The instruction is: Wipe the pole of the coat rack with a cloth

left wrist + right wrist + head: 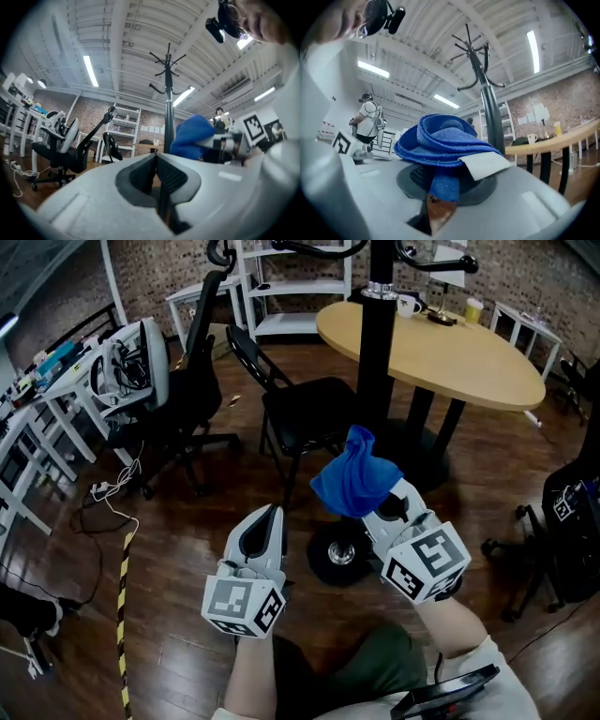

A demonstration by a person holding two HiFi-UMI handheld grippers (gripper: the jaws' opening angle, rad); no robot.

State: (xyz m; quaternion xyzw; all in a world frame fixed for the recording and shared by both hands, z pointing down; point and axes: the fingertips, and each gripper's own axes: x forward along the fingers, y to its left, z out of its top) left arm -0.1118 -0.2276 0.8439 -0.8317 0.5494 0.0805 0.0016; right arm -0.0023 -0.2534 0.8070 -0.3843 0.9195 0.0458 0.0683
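Observation:
The black coat rack pole (377, 362) rises from a round base (339, 555) on the wood floor, just ahead of both grippers. My right gripper (380, 495) is shut on a bunched blue cloth (354, 478), held low beside the pole's foot. In the right gripper view the blue cloth (440, 145) fills the jaws, with the pole (490, 110) behind it to the right. My left gripper (263, 526) is shut and holds nothing, left of the base. In the left gripper view the pole (168, 110) stands straight ahead, with the cloth (192, 136) to its right.
A black folding chair (295, 409) stands just left of the pole. A round wooden table (441, 348) with a cup is behind it. A black office chair (183, 395) and white desks (47, 399) lie to the left, cables (112, 498) on the floor, another chair (567, 531) at right.

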